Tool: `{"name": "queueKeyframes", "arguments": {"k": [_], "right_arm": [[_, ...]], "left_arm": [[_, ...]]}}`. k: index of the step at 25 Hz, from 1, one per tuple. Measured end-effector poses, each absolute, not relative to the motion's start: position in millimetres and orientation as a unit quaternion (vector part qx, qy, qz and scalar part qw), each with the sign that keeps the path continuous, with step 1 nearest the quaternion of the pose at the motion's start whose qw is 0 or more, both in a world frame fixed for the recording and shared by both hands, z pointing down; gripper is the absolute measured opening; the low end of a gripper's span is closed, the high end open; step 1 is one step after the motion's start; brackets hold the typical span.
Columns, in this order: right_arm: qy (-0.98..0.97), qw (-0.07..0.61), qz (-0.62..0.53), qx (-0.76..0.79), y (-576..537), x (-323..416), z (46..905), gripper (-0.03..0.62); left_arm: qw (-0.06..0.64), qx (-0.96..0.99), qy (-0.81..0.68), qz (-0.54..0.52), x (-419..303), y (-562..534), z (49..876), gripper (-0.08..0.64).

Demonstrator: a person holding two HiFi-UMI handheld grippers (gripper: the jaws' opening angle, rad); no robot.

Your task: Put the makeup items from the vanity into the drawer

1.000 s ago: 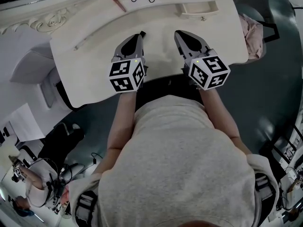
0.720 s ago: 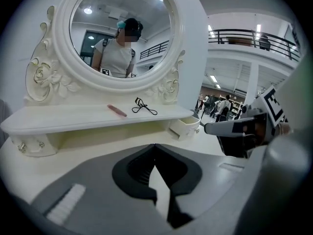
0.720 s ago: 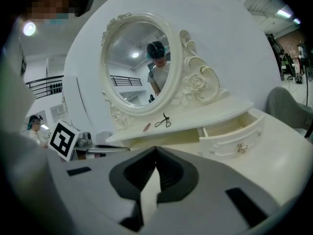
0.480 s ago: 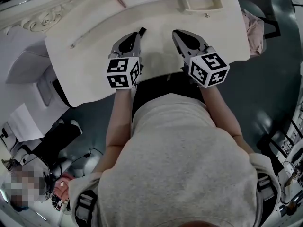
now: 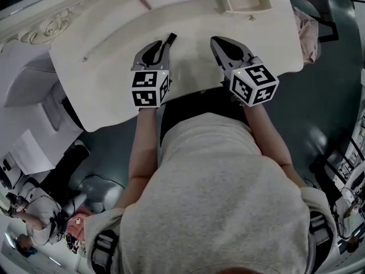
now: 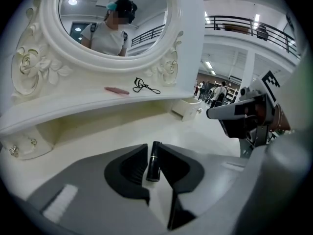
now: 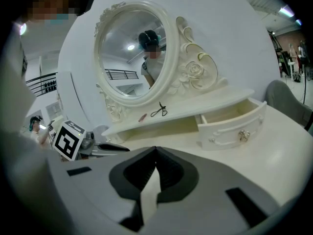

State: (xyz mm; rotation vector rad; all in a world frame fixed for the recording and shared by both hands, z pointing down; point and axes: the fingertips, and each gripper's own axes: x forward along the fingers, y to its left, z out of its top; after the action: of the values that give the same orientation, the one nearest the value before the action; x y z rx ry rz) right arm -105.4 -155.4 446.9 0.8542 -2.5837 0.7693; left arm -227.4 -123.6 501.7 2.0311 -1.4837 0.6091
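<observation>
Left hand-held gripper jaws have just been opening - black makeup tube sits released between them, low over the counter. Right hand-held gripper clenched, empty - drawer open ahead, right

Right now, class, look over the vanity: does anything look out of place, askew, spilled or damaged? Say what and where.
Nothing is spilled or broken. The small drawer under the shelf stands pulled out. A black tube sits between the left claw's jaws, which have just been opening.
</observation>
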Motion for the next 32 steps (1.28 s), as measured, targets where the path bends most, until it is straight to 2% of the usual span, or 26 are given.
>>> {"name": "queueKeyframes", "arguments": {"k": [4, 6, 21, 24, 32], "right_arm": [[-0.900, 0.158, 0.273, 0.300, -155.8, -106.9, 449.9, 0.008], [-0.898, 0.160, 0.276, 0.302, -154.8, -105.9, 453.0, 0.008], [-0.888, 0.153, 0.279, 0.331, -156.5, -90.7, 450.5, 0.008], [-0.885, 0.150, 0.282, 0.340, -157.8, -86.6, 450.2, 0.008], [-0.877, 0.136, 0.278, 0.368, -158.6, -79.7, 447.1, 0.008]], "left_arm": [[0.282, 0.763, -0.532, 0.234, -221.6, -123.2, 508.8, 0.122], [0.285, 0.763, -0.527, 0.241, -219.6, -123.3, 513.8, 0.143], [0.294, 0.773, -0.483, 0.288, -206.7, -128.3, 534.4, 0.143], [0.286, 0.774, -0.479, 0.298, -207.3, -128.4, 536.2, 0.107], [0.265, 0.785, -0.466, 0.312, -205.8, -128.7, 536.3, 0.103]]}}
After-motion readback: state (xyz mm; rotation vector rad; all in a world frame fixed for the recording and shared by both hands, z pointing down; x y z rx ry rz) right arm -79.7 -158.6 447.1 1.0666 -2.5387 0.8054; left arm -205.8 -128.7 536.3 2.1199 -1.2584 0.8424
